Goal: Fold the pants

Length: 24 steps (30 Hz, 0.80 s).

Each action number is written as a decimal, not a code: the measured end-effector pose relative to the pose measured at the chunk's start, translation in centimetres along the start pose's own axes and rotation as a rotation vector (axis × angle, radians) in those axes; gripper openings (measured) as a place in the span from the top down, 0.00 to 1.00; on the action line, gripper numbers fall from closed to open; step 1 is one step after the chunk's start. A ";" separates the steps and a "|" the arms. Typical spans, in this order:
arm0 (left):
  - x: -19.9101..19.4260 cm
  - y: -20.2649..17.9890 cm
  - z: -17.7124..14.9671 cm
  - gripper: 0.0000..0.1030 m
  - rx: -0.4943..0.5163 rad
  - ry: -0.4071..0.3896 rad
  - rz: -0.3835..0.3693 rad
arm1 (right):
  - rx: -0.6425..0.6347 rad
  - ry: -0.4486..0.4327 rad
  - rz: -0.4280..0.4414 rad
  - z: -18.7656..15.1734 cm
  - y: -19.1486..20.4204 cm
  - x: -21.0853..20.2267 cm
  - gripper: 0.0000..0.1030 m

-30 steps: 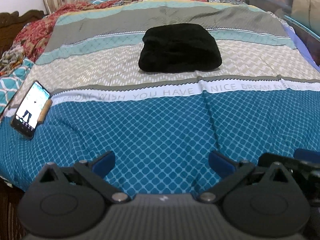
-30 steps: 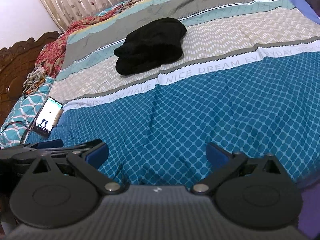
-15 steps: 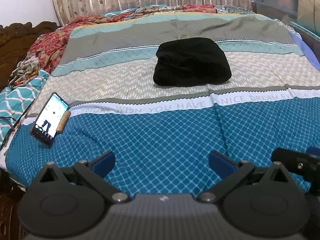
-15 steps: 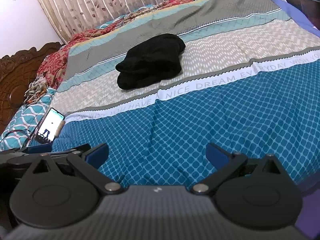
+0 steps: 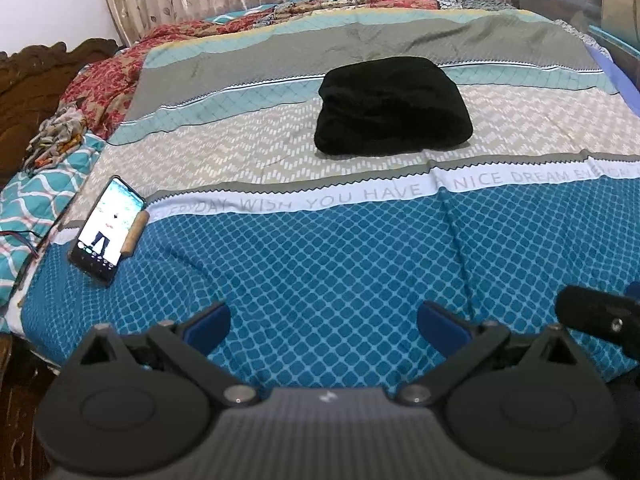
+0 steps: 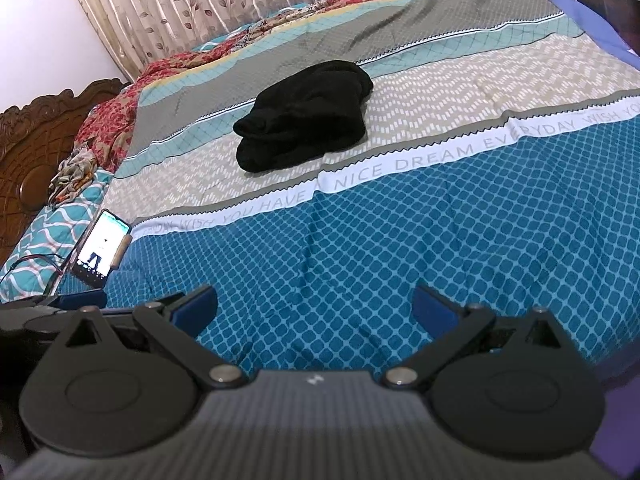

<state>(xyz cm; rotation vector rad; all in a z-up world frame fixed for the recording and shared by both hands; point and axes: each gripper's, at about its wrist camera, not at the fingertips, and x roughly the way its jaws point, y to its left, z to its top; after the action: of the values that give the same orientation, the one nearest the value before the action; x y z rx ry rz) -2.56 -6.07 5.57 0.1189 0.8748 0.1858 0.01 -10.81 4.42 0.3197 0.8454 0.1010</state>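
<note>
Pants (image 5: 392, 108): black, lying folded in a thick, rounded bundle on the bed (image 5: 320, 264). Left tongs (image 5: 323, 322) and right tongs (image 6: 314, 307): both gaping wide, holding nothing.

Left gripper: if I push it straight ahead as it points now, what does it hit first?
Probably the bedspread. The left gripper is open and empty, with only blue fabric directly ahead; the pants lie farther back. Depth is uncertain.

Carved wooden headboard (image 6: 38, 140), leaf-print curtains (image 6: 240, 0) behind bed (image 6: 440, 240).

left claw (image 5: 323, 322): spread wide, empty | right claw (image 6: 314, 306): spread wide, empty | side by side
</note>
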 end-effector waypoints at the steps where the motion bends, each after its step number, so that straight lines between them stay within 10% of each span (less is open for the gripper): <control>1: 0.0 0.0 0.0 0.00 0.005 -0.001 0.011 | 0.000 0.002 0.000 0.0 0.0 0.1 0.00; 24: 0.4 0.3 -0.1 0.00 0.035 -0.040 0.119 | 0.012 0.037 0.010 -0.3 -0.4 0.5 0.00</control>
<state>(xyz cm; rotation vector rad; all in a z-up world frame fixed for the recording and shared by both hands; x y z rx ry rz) -2.37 -5.68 5.28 0.2071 0.8319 0.2788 0.08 -11.00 3.73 0.3343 0.8816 0.1120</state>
